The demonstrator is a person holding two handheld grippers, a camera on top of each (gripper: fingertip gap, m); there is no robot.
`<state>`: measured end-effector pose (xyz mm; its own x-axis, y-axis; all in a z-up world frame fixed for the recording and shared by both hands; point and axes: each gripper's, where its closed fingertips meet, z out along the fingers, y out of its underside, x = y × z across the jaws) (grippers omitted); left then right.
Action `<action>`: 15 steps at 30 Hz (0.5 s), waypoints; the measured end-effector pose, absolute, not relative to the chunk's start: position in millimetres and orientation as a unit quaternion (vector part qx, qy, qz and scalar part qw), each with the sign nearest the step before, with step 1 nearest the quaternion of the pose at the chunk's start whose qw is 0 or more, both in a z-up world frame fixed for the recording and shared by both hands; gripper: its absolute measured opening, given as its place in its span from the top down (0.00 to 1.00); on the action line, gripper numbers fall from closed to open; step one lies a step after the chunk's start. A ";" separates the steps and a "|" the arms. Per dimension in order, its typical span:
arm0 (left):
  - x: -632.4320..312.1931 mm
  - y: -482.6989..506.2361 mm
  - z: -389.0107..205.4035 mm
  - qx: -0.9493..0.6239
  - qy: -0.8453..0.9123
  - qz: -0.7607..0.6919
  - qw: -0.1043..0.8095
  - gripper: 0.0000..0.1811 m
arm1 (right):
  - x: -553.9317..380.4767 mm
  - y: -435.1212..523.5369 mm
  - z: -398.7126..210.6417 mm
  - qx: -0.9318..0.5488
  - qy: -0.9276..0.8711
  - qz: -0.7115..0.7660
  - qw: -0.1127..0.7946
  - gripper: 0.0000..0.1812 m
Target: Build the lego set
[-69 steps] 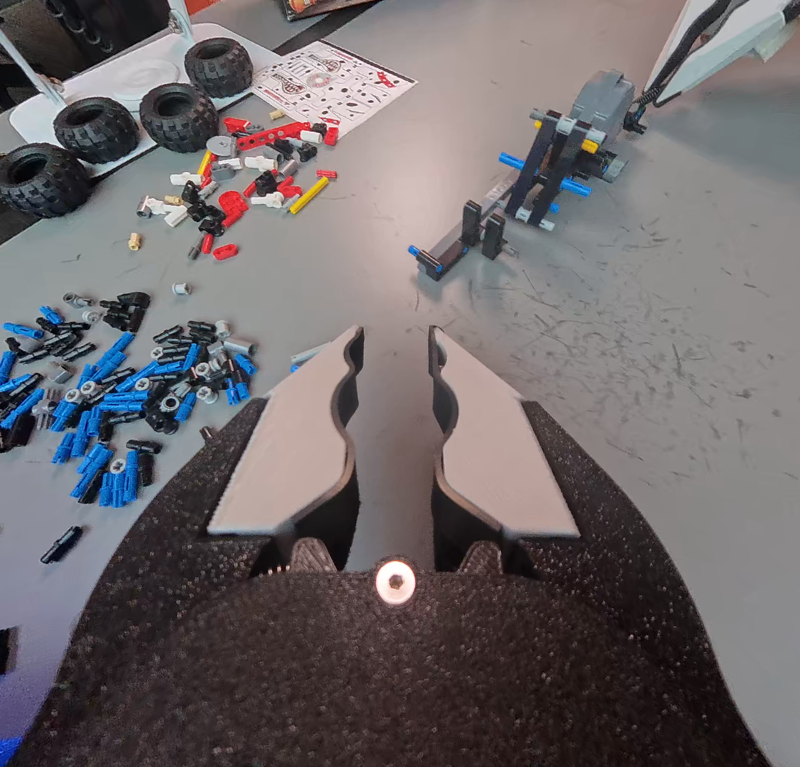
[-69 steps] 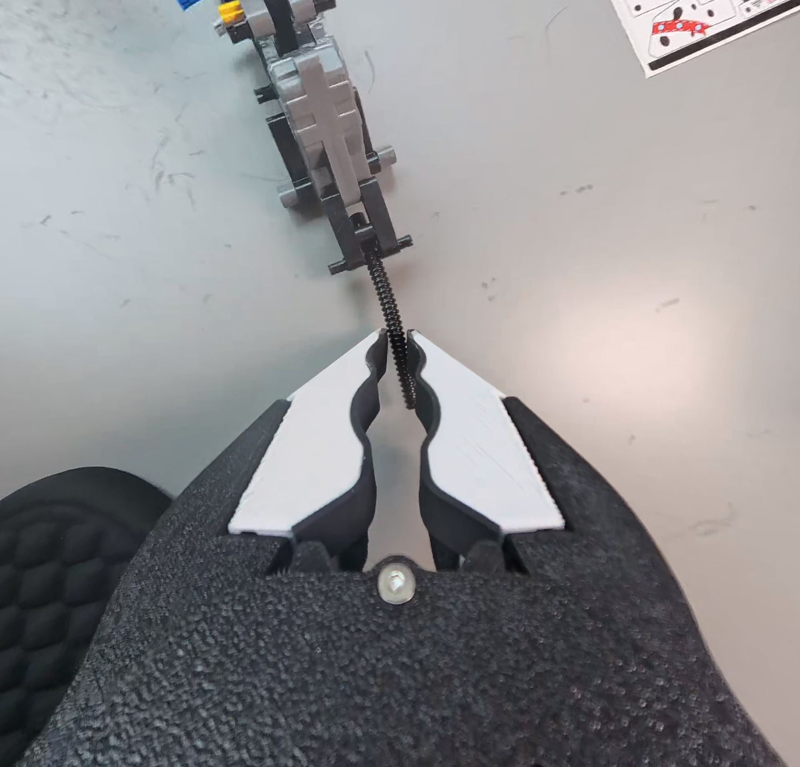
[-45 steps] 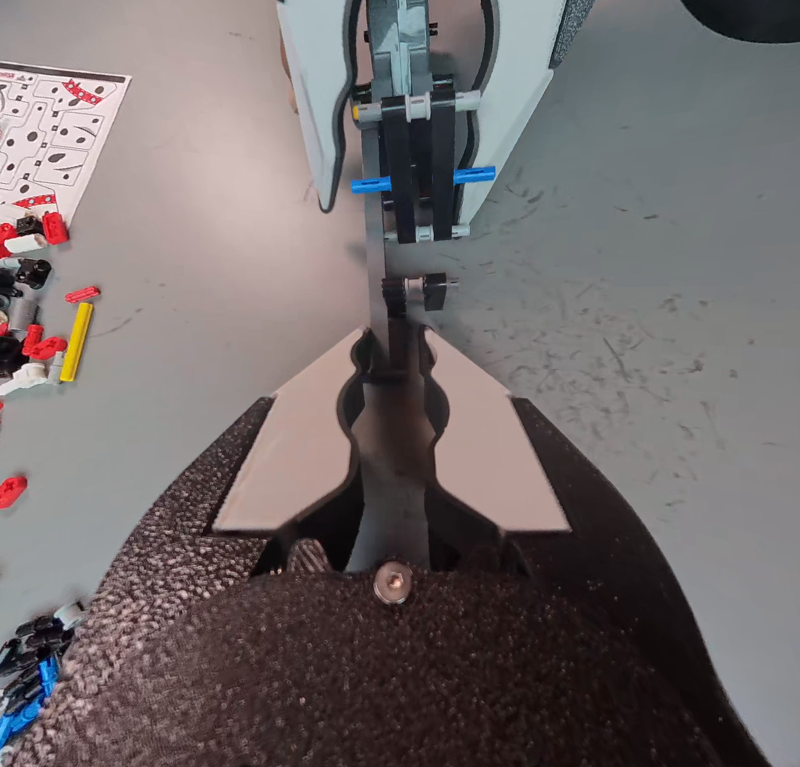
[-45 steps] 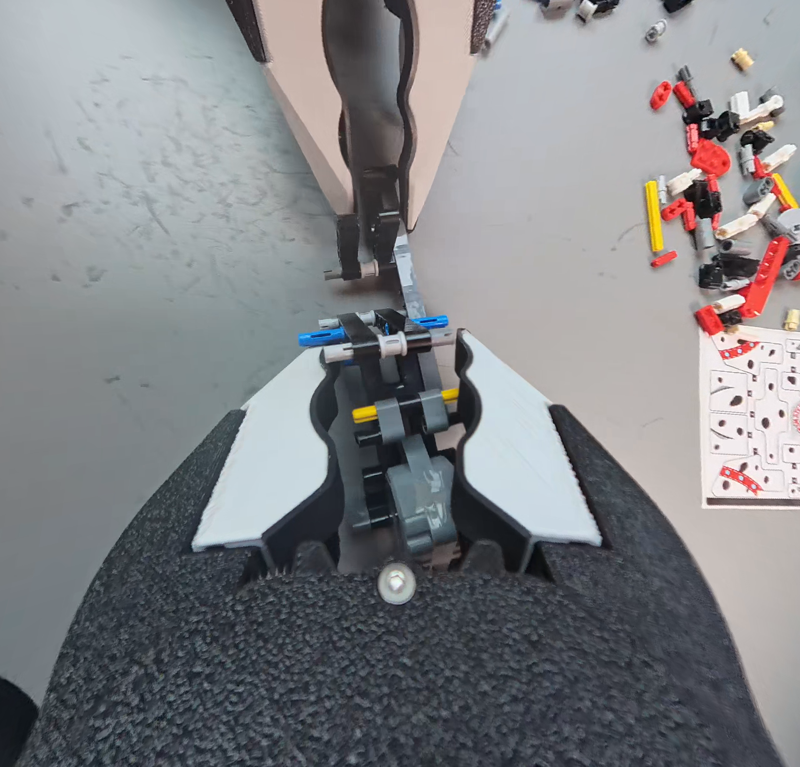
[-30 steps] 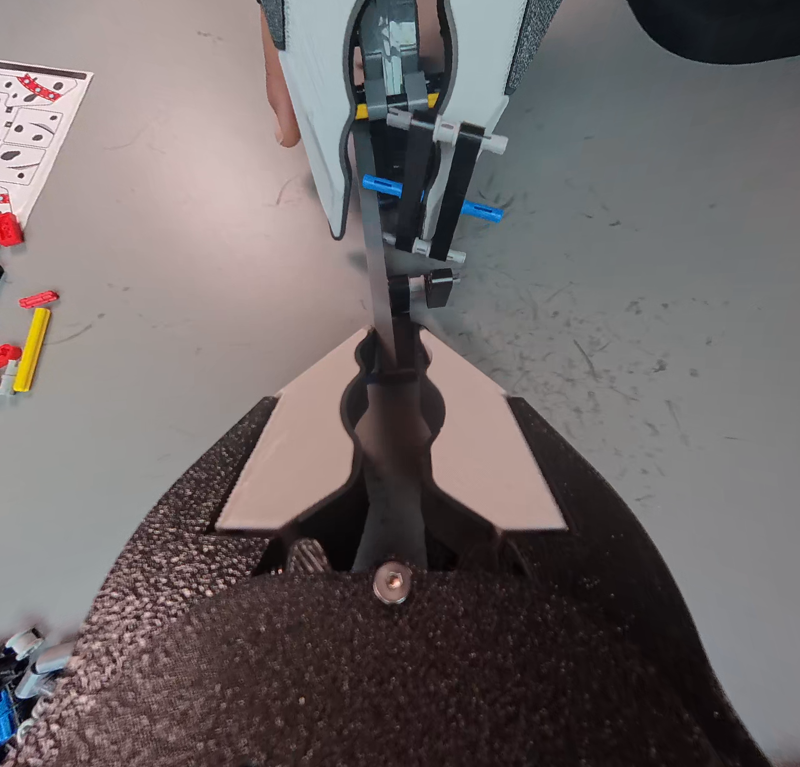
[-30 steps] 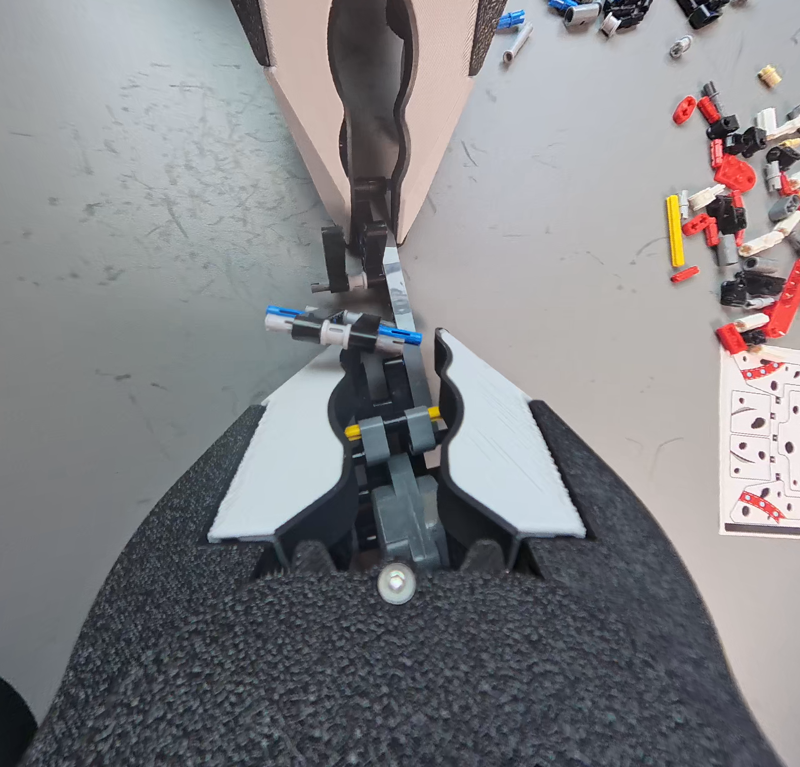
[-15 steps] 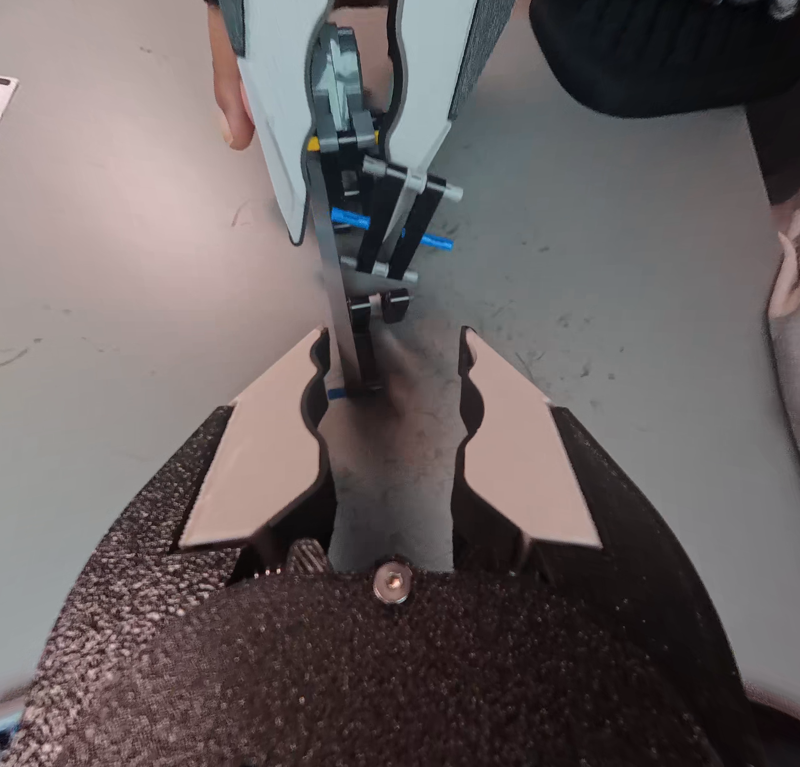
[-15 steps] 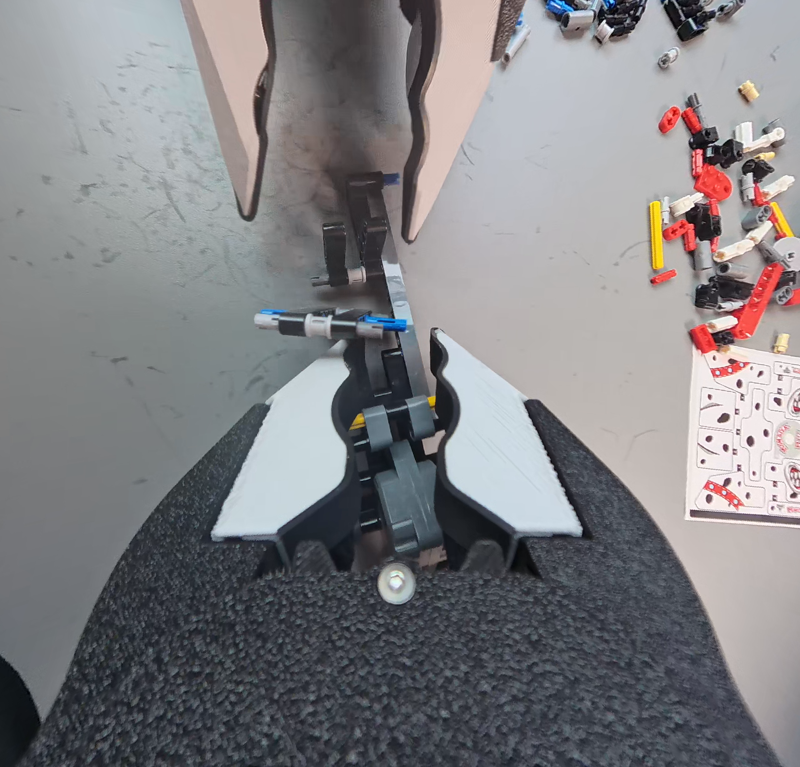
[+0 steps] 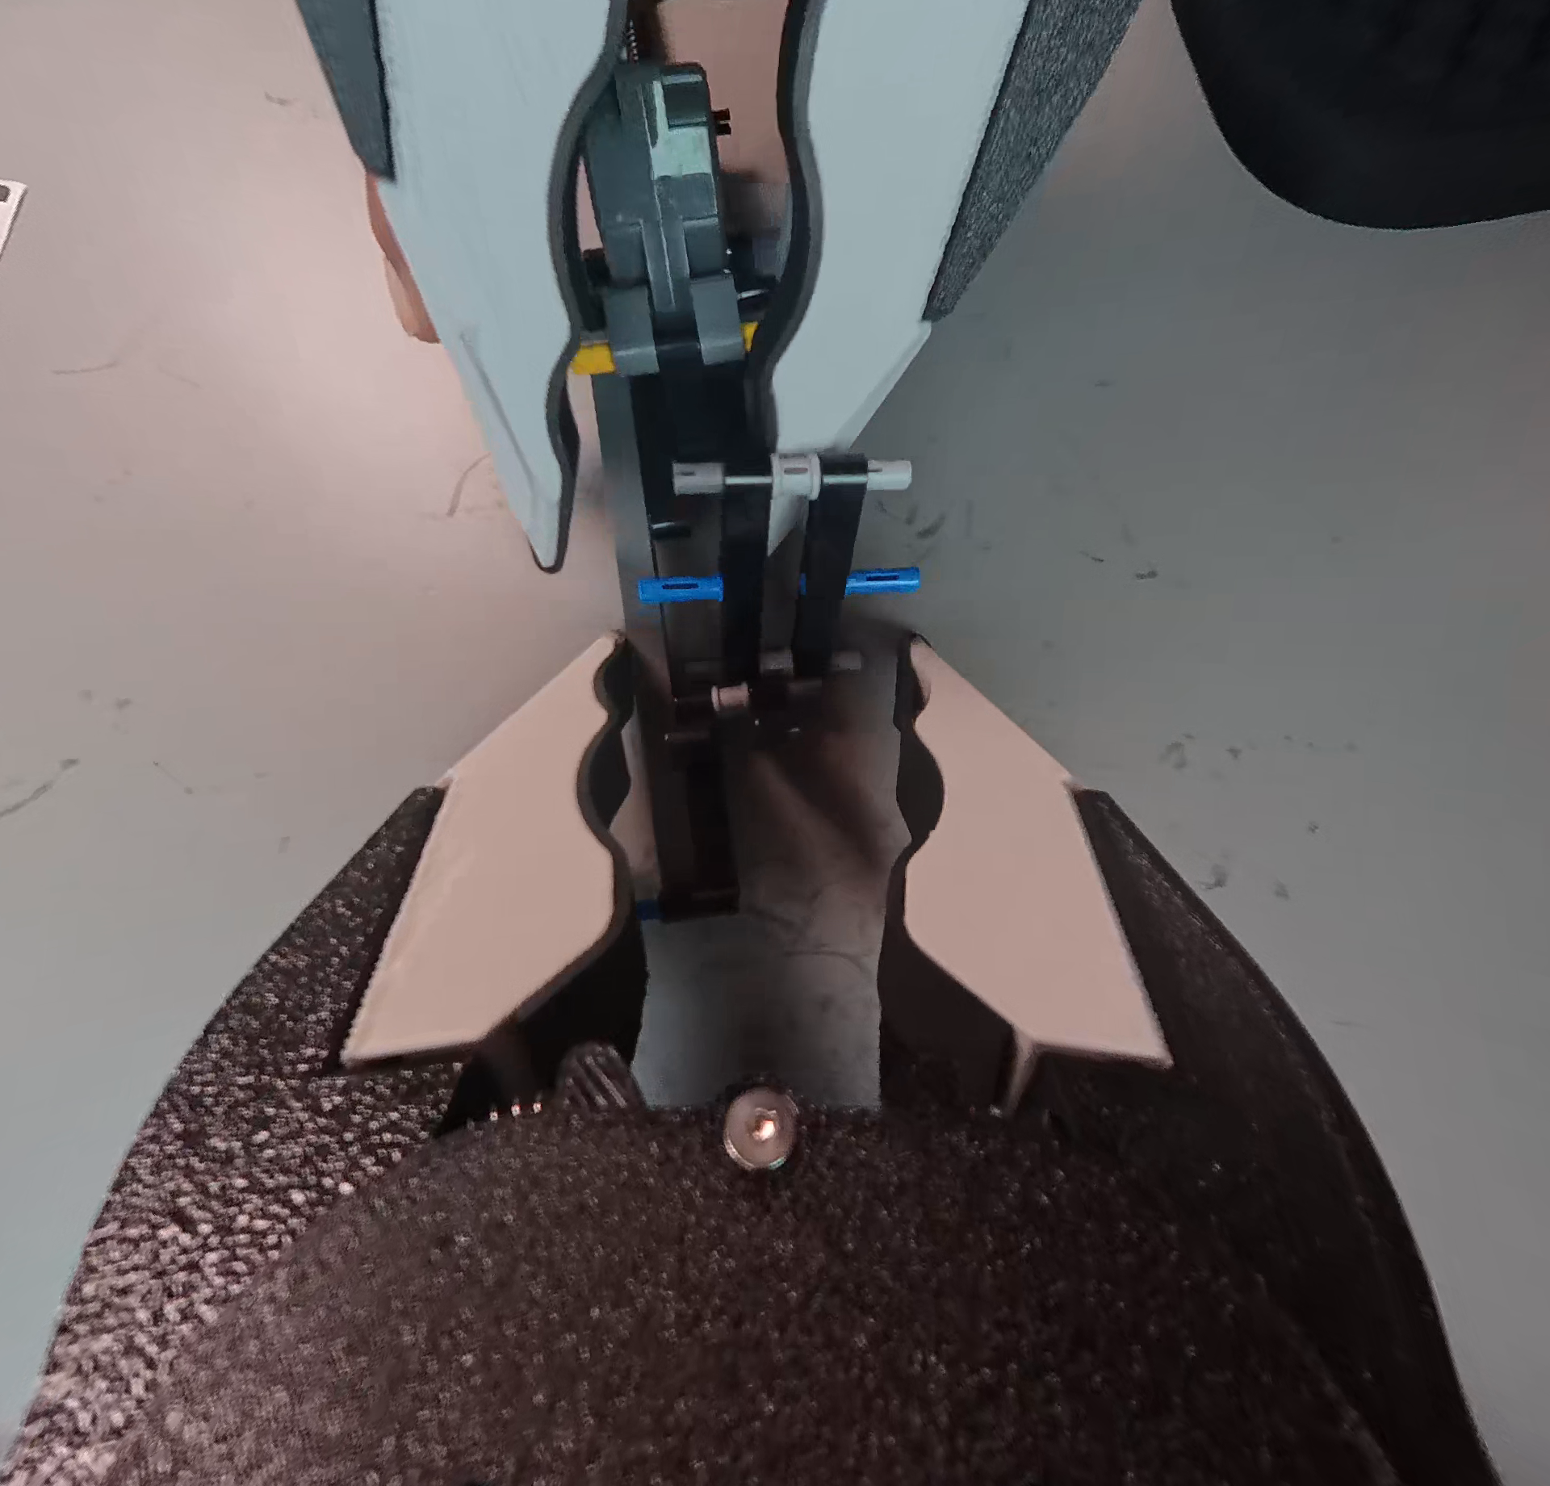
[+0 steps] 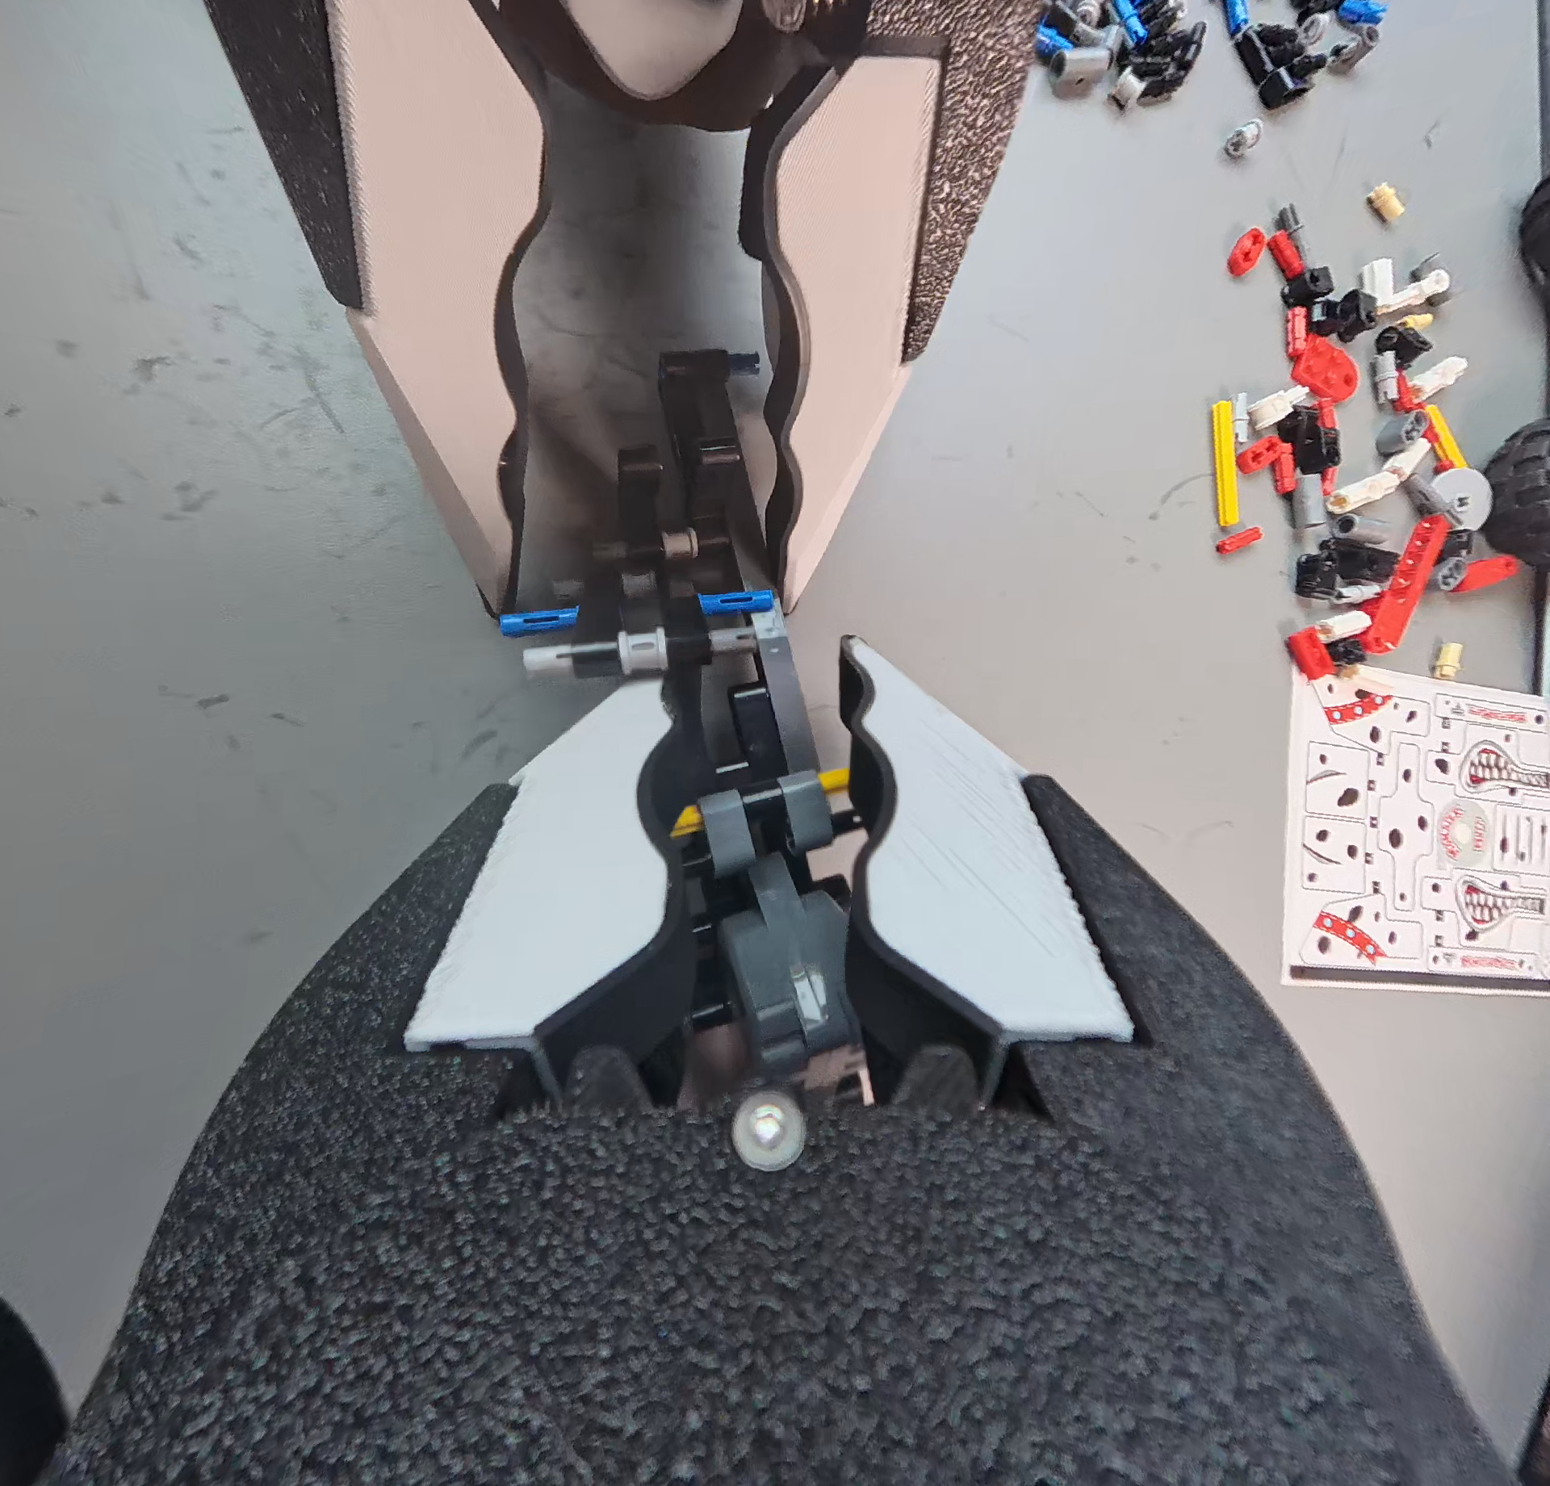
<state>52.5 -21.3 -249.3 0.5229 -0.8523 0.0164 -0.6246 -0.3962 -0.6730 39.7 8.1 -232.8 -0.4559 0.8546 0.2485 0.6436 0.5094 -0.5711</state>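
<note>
The lego assembly (image 9: pixel 738 574) is a long frame of black beams with blue pins, a yellow axle and a dark grey block (image 10: pixel 780 968) at one end. My right gripper (image 10: pixel 746 674) is shut on the grey-block end and holds the frame level above the grey table (image 9: pixel 252 607). It also shows at the top of the left wrist view (image 9: pixel 671 406). My left gripper (image 9: pixel 759 649) is open, and the frame's black beam end (image 9: pixel 696 884) lies between its fingers, close to the left one. The left gripper also shows in the right wrist view (image 10: pixel 646 599), jaws apart around the beams.
To the right lie a pile of red, black and white parts (image 10: pixel 1359 456), a yellow axle (image 10: pixel 1223 464), a pile of blue and black pins (image 10: pixel 1199 12), a sticker sheet (image 10: pixel 1417 842) and a black tyre (image 10: pixel 1522 481). Dark clothing (image 9: pixel 1384 62) is at the top right.
My left gripper, shut on the frame's beam end a second ago, has opened and slid forward, so the beams now reach deeper between its fingers. My right gripper has kept its hold.
</note>
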 end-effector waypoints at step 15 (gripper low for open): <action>46.9 -19.8 -248.8 -0.842 0.390 -0.164 0.335 0.74 | 95.1 -4.9 -202.3 -0.597 -0.708 0.203 0.319 0.84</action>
<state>46.9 -19.8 -248.8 0.6413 -0.7672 0.0150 -0.5474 -0.4711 -0.6917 95.1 -4.9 -202.3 -0.0836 0.9742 0.2098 0.7151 0.2053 -0.6682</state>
